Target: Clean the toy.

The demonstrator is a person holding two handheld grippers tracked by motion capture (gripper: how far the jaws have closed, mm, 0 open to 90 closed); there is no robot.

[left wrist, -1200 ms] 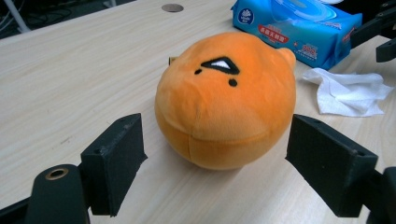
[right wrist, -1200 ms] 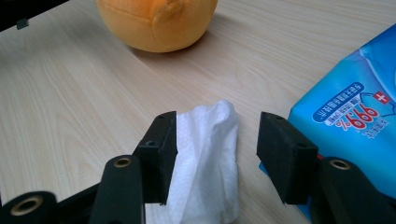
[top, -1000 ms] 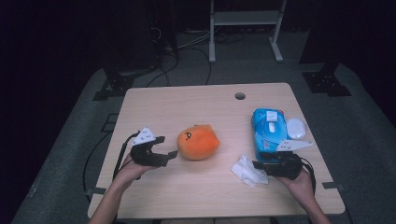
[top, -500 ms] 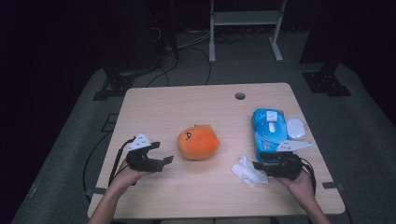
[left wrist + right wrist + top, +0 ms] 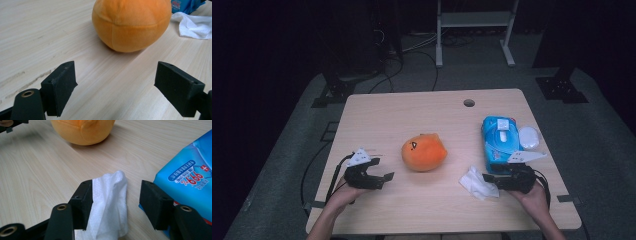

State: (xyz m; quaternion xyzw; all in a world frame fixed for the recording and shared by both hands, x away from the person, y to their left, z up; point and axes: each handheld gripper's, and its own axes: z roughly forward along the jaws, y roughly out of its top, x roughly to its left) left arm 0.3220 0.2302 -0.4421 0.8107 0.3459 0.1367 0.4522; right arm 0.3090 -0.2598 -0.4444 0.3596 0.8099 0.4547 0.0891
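An orange plush toy (image 5: 424, 151) lies at the middle of the wooden table (image 5: 412, 110). My left gripper (image 5: 384, 180) rests low at the front left, pointing at the plush (image 5: 130, 22), jaws open with bare wood between them (image 5: 116, 75). A crumpled white wipe (image 5: 477, 181) lies at the front right. My right gripper (image 5: 487, 178) stands open around the wipe (image 5: 110, 200); its left jaw is against the wipe and its right jaw is apart from it (image 5: 117, 190). A blue pack of wet wipes (image 5: 499, 140) lies just beyond the right gripper.
A white oval object (image 5: 528, 136) sits to the right of the blue pack (image 5: 190, 185). A round cable hole (image 5: 469, 103) is near the table's far edge. Cables trail from both grippers off the front edge. A metal stand (image 5: 474, 20) is behind the table.
My left gripper has sunk toward the table and drawn back a little toward the front edge. The right gripper, plush, wipe and pack have stayed put.
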